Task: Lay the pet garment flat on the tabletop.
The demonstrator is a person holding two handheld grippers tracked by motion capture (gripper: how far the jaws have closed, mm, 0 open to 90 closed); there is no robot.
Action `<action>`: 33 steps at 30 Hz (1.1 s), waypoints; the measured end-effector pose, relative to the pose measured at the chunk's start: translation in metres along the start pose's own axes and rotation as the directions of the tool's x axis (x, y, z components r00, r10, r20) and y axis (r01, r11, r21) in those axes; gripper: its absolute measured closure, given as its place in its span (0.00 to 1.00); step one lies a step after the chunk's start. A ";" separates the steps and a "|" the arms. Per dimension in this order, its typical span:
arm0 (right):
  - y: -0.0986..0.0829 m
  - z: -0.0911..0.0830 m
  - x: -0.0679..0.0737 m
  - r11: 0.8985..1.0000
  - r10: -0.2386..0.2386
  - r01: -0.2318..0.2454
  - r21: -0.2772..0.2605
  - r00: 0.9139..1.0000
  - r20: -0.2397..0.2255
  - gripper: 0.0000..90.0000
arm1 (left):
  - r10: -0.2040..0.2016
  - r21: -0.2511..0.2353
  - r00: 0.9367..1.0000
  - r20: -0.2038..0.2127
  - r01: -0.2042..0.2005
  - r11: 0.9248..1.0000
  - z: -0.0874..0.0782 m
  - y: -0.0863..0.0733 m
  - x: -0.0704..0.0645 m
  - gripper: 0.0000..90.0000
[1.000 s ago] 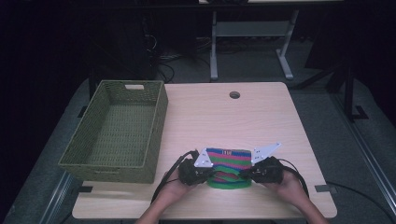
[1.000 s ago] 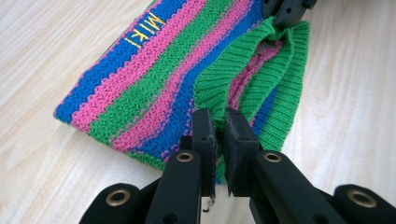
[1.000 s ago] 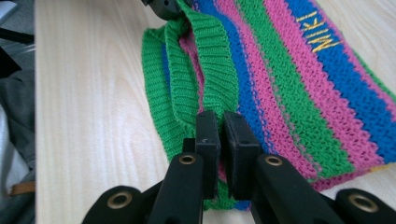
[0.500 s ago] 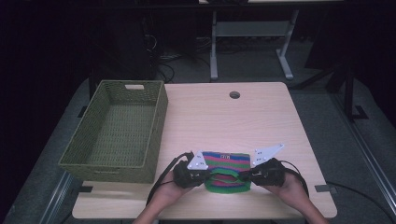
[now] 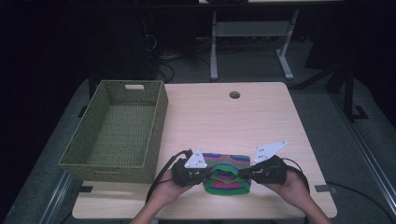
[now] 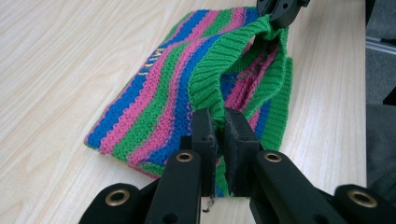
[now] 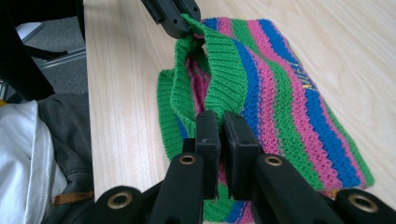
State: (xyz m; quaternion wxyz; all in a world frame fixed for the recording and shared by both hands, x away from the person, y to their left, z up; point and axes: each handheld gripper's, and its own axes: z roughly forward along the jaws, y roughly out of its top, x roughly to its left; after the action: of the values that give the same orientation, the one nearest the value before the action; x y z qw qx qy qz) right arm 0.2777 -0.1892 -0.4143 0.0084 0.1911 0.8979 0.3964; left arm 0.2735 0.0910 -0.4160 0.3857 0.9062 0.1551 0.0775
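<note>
A knitted hat [image 5: 229, 164] striped green, blue and pink lies near the table's front edge, between both hands. My left gripper [image 5: 204, 173] is shut on the green ribbed cuff [image 6: 212, 84] at the hat's left side. The right gripper [image 5: 243, 172] is shut on the same cuff [image 7: 224, 79] at its right side. The upper layer of the cuff is lifted off the lower one, so the hat's mouth gapes toward the person. In the left gripper view the other gripper [image 6: 279, 10] pinches the cuff at the top; in the right gripper view the other gripper [image 7: 175, 18] does likewise.
A green woven basket [image 5: 88, 154] stands with nothing in it at the table's left side. A round cable hole [image 5: 234, 95] sits near the far edge. The light wooden table [image 5: 224, 121] has open room behind the hat. Cables trail from both grippers.
Both grippers have shifted slightly apart and the cuff's upper layer has risen, opening the hat's mouth wider. The hat itself stays in place.
</note>
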 end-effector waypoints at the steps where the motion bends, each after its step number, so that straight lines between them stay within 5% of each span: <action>1: 0.001 -0.001 -0.001 1.000 -0.001 0.001 -0.002 1.000 -0.001 0.94 | -0.002 -0.004 1.000 0.004 0.002 1.000 0.000 0.001 0.000 0.93; 22: 0.020 -0.018 0.008 1.000 -0.010 0.010 -0.026 1.000 -0.025 0.94 | 0.002 -0.032 1.000 0.013 -0.001 0.999 -0.019 0.014 0.001 0.93; 33: 0.037 -0.023 -0.011 1.000 -0.003 0.003 -0.019 1.000 0.008 0.94 | -0.024 -0.040 1.000 -0.013 0.024 0.999 -0.016 0.025 0.022 0.93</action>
State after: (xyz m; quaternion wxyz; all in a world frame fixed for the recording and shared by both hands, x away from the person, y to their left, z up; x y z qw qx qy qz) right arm 0.2966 -0.1865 -0.3741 0.0146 0.1914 0.8943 0.4042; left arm 0.2954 0.0925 -0.3862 0.4033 0.8959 0.1672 0.0822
